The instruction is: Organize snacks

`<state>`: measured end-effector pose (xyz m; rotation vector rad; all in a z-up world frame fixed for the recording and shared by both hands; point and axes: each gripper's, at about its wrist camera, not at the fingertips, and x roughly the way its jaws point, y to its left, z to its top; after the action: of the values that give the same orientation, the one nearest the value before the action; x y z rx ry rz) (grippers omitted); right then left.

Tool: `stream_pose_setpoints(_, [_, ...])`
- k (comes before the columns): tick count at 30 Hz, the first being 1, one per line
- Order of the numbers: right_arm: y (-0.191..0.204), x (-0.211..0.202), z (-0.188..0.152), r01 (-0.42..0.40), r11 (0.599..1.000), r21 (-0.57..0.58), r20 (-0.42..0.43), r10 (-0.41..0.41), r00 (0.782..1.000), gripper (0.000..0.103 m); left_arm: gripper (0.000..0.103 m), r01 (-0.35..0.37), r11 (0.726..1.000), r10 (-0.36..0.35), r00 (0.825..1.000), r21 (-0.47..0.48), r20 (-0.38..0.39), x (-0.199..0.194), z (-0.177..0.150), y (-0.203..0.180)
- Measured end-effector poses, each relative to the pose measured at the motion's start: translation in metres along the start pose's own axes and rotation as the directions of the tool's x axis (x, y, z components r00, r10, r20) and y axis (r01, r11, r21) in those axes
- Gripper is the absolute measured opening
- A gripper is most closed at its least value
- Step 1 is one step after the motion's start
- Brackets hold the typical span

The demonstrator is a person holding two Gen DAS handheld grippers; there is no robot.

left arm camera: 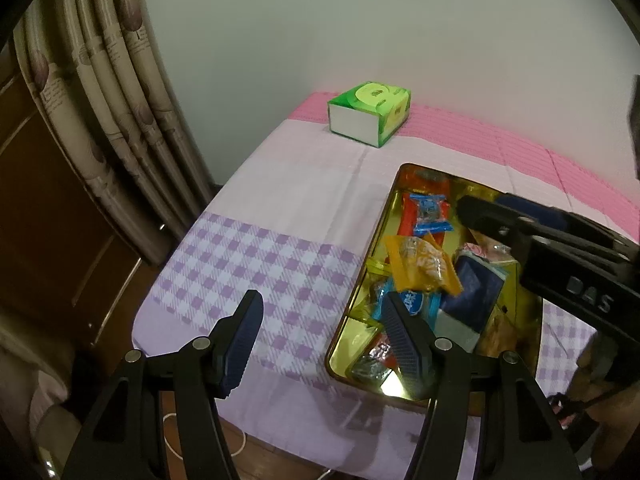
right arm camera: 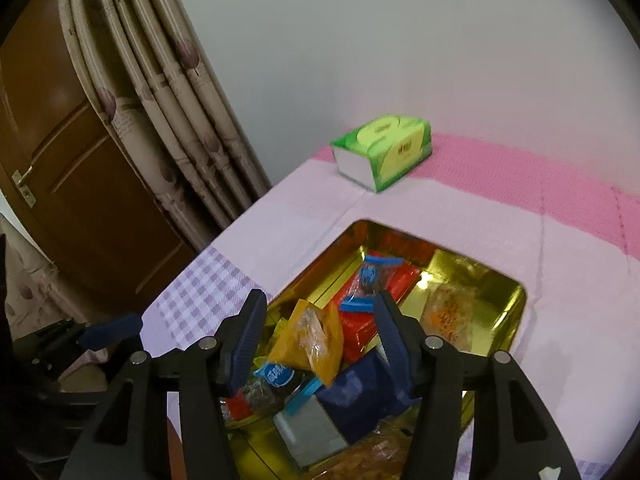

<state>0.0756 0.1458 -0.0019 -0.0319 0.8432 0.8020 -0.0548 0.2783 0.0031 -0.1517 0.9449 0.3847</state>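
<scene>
Item: gold tray (left arm camera: 362, 280), holding the snacks. We log it low and right of centre in the left wrist view, and low centre in the right wrist view (right arm camera: 516, 312), lying on the checked cloth (left arm camera: 256, 264) of the tabletop.

Contents: orange packet (left arm camera: 424, 266) on top of the heap; blue-and-clear candy wrapper (left arm camera: 430, 214) over a red packet (right arm camera: 384, 320); dark blue pouch (left arm camera: 474, 292); silver packet (right arm camera: 312, 428). Only the right wrist view shows us a pale biscuit pack (right arm camera: 450, 312) in the tray's far right compartment.

Left tool (left arm camera: 324, 332): released, fingers spread, one over the cloth, the other over the tray's near-left corner, grasping nothing.

Right tool (right arm camera: 320, 332): released, fingers wide, above the orange packet, not closed on it. The left wrist view catches it side-on at right (left arm camera: 500, 216).

Surroundings: green tissue box (left arm camera: 370, 114) at the tabletop's far edge; curtain (left arm camera: 104, 92) upper left; brown door (right arm camera: 72, 168), with its handle seen in the right wrist view only.
</scene>
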Motion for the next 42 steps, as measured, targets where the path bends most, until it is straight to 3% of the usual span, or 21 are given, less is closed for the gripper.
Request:
stream_pose_setpoints(1, [0.003, -0.007, -0.001, 0.01, 1.0, -0.013, 0.02, -0.01, 1.0, 0.057, 0.062, 0.001, 1.0, -0.001, 1.0, -0.005, 0.001, -0.001, 0.0, 0.001])
stream_pose_setpoints(3, [0.009, -0.019, -0.003, 0.048, 0.998, -0.04, 0.063, -0.045, 0.997, 0.071, 0.062, 0.006, 1.0, -0.006, 1.0, -0.018, 0.009, -0.002, 0.001, 0.002])
stream_pose_setpoints(11, [0.023, -0.062, -0.015, 0.198, 0.977, -0.077, 0.204, -0.179, 0.962, 0.091, 0.062, 0.028, 0.999, -0.024, 0.997, -0.044, 0.075, -0.021, 0.001, 0.003])
stream_pose_setpoints(15, [0.03, -0.081, -0.024, 0.246, 0.965, -0.092, 0.252, -0.217, 0.943, 0.093, 0.065, 0.027, 0.999, -0.021, 0.991, -0.046, 0.134, -0.038, 0.0, 0.004])
stream_pose_setpoints(21, [0.037, -0.103, -0.032, 0.264, 0.959, -0.107, 0.29, -0.224, 0.931, 0.095, 0.075, 0.104, 0.993, -0.091, 0.973, -0.052, 0.211, -0.063, 0.001, 0.006])
stream_pose_setpoints(24, [0.037, -0.114, -0.035, 0.269, 0.958, -0.101, 0.307, -0.227, 0.924, 0.096, 0.087, 0.087, 0.994, -0.069, 0.967, -0.063, 0.244, -0.074, 0.001, 0.007])
stream_pose_setpoints(28, [0.036, -0.127, -0.038, 0.279, 0.956, -0.092, 0.33, -0.235, 0.914, 0.098, 0.089, 0.039, 0.997, -0.019, 0.951, -0.061, 0.307, -0.091, 0.0, 0.006])
stream_pose_setpoints(42, [0.042, -0.148, -0.052, 0.349, 0.934, -0.076, 0.382, -0.296, 0.875, 0.102, 0.098, 0.051, 0.998, -0.03, 0.933, -0.049, 0.359, -0.111, -0.004, 0.005])
